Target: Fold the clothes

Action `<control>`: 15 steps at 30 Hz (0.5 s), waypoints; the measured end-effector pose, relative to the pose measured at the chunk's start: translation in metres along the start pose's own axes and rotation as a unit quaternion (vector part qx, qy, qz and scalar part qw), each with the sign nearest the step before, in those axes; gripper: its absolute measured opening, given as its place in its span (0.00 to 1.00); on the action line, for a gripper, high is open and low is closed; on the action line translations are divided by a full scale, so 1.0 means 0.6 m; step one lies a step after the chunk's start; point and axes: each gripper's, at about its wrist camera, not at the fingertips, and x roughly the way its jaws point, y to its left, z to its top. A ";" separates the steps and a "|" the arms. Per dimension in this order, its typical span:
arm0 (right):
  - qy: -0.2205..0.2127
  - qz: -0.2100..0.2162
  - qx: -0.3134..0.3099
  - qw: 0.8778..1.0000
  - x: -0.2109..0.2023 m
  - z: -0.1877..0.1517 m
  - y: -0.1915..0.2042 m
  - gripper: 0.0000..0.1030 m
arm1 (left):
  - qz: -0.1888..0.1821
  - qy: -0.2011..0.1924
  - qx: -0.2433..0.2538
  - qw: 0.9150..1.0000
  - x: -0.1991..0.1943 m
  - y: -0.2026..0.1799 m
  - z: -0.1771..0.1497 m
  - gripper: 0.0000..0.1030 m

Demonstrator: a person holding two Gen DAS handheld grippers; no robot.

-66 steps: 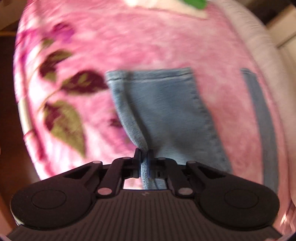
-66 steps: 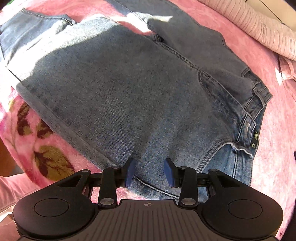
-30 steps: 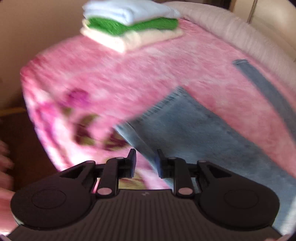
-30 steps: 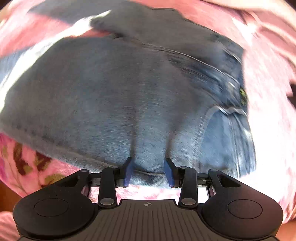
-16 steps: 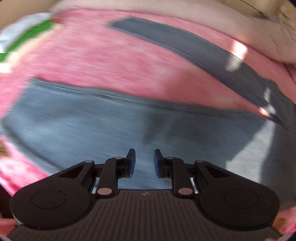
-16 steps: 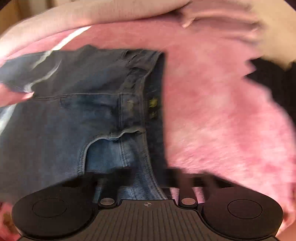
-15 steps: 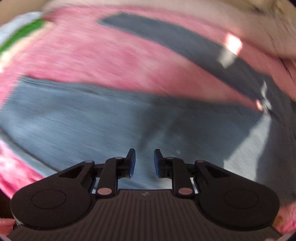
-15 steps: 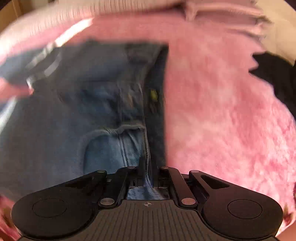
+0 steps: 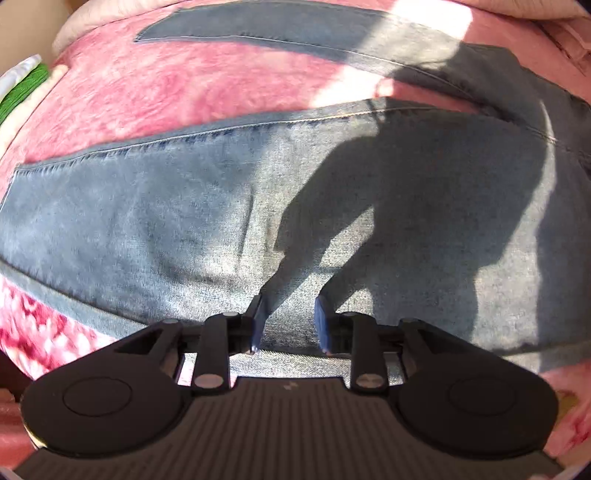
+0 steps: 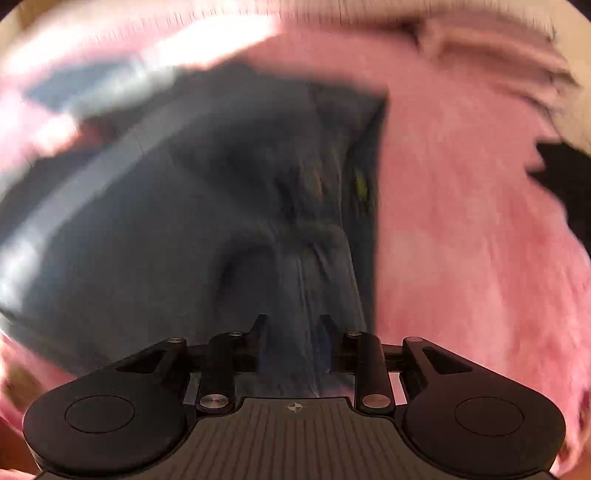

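A pair of blue jeans (image 9: pixel 184 206) lies spread on a pink blanket (image 9: pixel 177 85). In the left wrist view the near leg runs across the frame and the far leg (image 9: pixel 295 33) lies apart at the top. My left gripper (image 9: pixel 290 317) is open just above the near leg, holding nothing. In the blurred right wrist view the waistband end of the jeans (image 10: pixel 332 184) shows, with its edge against the blanket (image 10: pixel 461 240). My right gripper (image 10: pixel 291 332) is open over the waistband area.
A stack of folded clothes, white and green (image 9: pixel 22 85), sits at the far left of the bed. A pale pink pillow or bolster (image 10: pixel 480 40) lies along the back. A dark item (image 10: pixel 561 173) lies at the right edge.
My left gripper let go of the leg hem and swung right over the near leg. My right gripper closed on the waistband half a second ago and now stands open again, still moving.
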 end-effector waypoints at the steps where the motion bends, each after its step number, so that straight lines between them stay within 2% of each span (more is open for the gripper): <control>1: -0.015 0.001 0.010 1.000 -0.005 -0.007 -0.003 0.26 | -0.001 0.009 -0.004 1.000 -0.005 0.002 0.003 0.25; 4: 0.010 0.006 0.063 0.998 -0.034 0.000 -0.015 0.27 | -0.003 0.024 -0.006 1.000 -0.041 0.008 0.006 0.25; 6: 0.021 0.027 0.102 0.994 -0.062 0.006 -0.021 0.28 | -0.002 0.028 -0.005 1.000 -0.075 0.011 0.004 0.26; 9: 0.033 0.064 0.138 0.988 -0.109 0.011 -0.007 0.38 | 0.001 0.032 -0.004 0.999 -0.127 0.016 0.001 0.32; 12: 0.030 0.099 0.133 0.986 -0.164 0.012 0.034 0.39 | 0.003 0.037 -0.002 0.999 -0.179 0.020 -0.001 0.33; 15: 0.028 0.097 0.104 0.989 -0.221 0.009 0.089 0.39 | 0.008 0.031 0.008 0.999 -0.238 0.027 -0.011 0.33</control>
